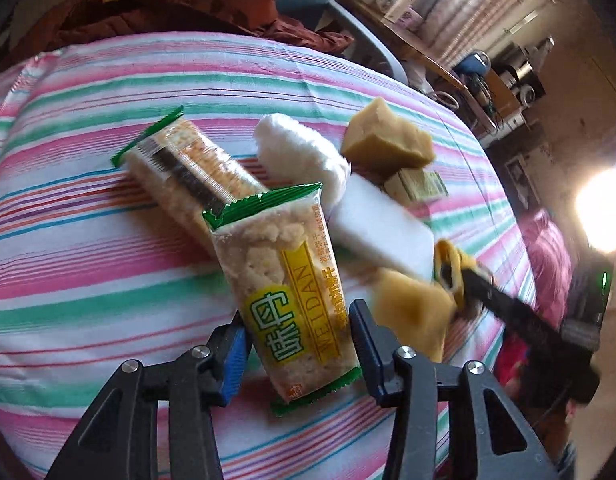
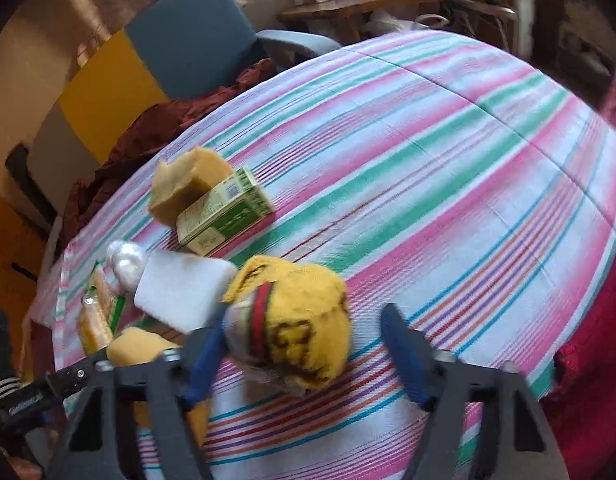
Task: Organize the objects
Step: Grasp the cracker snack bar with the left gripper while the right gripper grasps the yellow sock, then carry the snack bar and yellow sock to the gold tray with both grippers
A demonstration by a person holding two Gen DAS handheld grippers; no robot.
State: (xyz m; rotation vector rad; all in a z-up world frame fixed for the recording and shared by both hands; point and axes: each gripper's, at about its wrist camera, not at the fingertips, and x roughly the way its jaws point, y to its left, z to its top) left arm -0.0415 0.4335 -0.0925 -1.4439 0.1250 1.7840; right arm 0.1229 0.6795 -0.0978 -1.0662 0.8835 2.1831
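A green-edged cracker packet (image 1: 292, 296) lies between the open fingers of my left gripper (image 1: 298, 348), leaning on a second packet (image 1: 188, 168) on the striped cloth (image 1: 88, 272). Behind are a white fluffy roll (image 1: 300, 152), a white block (image 1: 382, 228), a tan block (image 1: 388, 136) and a small green box (image 1: 420, 184). A yellow sponge (image 1: 412, 312) lies at the right. My right gripper (image 2: 304, 344) is open around a rolled yellow sock (image 2: 300, 328), which touches its left finger. The sock (image 1: 452, 268) and right gripper also show in the left wrist view.
A blue chair (image 2: 196, 36) and dark red fabric (image 2: 156, 128) stand at the table's far edge. A cluttered wooden shelf (image 2: 360, 0) is behind. The green box (image 2: 224, 212), tan block (image 2: 188, 184) and white block (image 2: 184, 292) show in the right wrist view. Red fabric (image 2: 588, 360) lies right.
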